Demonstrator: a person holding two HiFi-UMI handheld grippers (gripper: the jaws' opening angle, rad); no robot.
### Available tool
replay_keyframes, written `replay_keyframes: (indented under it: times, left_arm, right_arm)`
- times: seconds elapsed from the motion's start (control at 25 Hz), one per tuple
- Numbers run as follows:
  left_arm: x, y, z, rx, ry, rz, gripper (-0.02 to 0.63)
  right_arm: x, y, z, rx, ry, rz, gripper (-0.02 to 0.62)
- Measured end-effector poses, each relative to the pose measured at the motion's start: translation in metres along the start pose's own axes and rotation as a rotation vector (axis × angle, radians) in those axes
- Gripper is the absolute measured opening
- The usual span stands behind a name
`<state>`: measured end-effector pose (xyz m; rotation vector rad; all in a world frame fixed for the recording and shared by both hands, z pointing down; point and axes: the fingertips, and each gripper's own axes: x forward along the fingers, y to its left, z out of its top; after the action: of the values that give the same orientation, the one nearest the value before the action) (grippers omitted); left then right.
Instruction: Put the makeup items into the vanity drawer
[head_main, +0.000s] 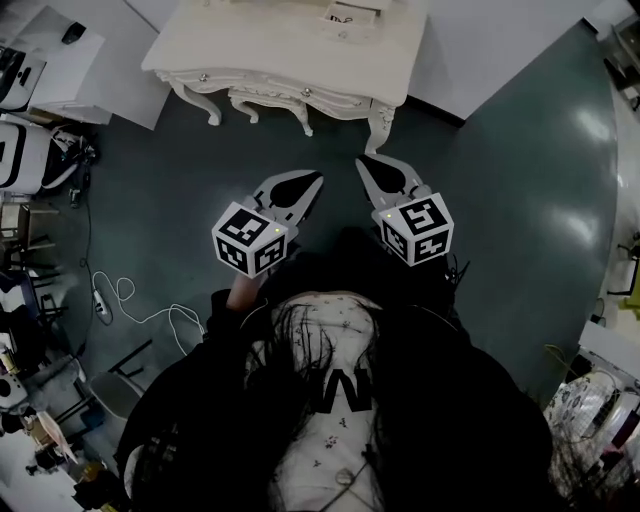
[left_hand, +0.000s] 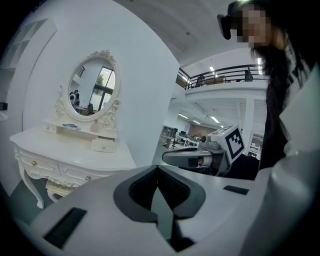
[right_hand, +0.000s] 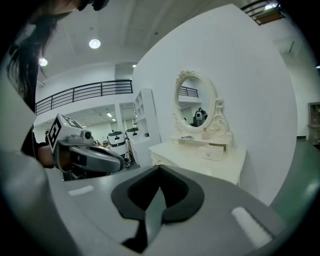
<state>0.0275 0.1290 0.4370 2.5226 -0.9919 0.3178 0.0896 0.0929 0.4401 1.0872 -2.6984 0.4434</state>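
Left gripper (head_main: 314, 183) and right gripper (head_main: 363, 161), both clenched and empty, face the vanity (head_main: 300, 50) at 12 o'clock, its drawer (head_main: 268, 97) shut; makeup items, not discernible, are presumably light and rigid, so best gripped mid-body.

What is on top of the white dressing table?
An oval mirror and a little drawer box stand on the table. Its drawers are shut, hiding their insides.

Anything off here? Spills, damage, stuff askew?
Nothing stands out. The vanity stands upright with its front drawers shut and oval mirror intact. The left hand-held gripper and right hand-held gripper are both shut, empty, held short of it.
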Motion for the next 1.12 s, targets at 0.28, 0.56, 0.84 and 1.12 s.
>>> replay_keyframes:
  times: [0.28,0.56,0.84,1.12]
  left_arm:
    - [-0.044,0.007,-0.018,-0.006,0.011,-0.009,0.0]
    - [-0.07,0.015,-0.023,0.001,0.01,-0.033,0.0]
    - [-0.082,0.027,-0.022,-0.006,-0.001,-0.03,0.0]
    - [-0.073,0.031,-0.018,-0.005,-0.009,-0.039,0.0]
  right_arm:
    - [0.005,0.045,-0.005,0.015,-0.004,-0.014,0.009]
    - [0.018,0.079,-0.01,-0.003,0.012,-0.011,0.009]
    - [0.029,0.093,-0.01,-0.011,0.025,-0.007,0.009]
    - [0.034,0.084,-0.008,-0.02,0.033,-0.01,0.009]
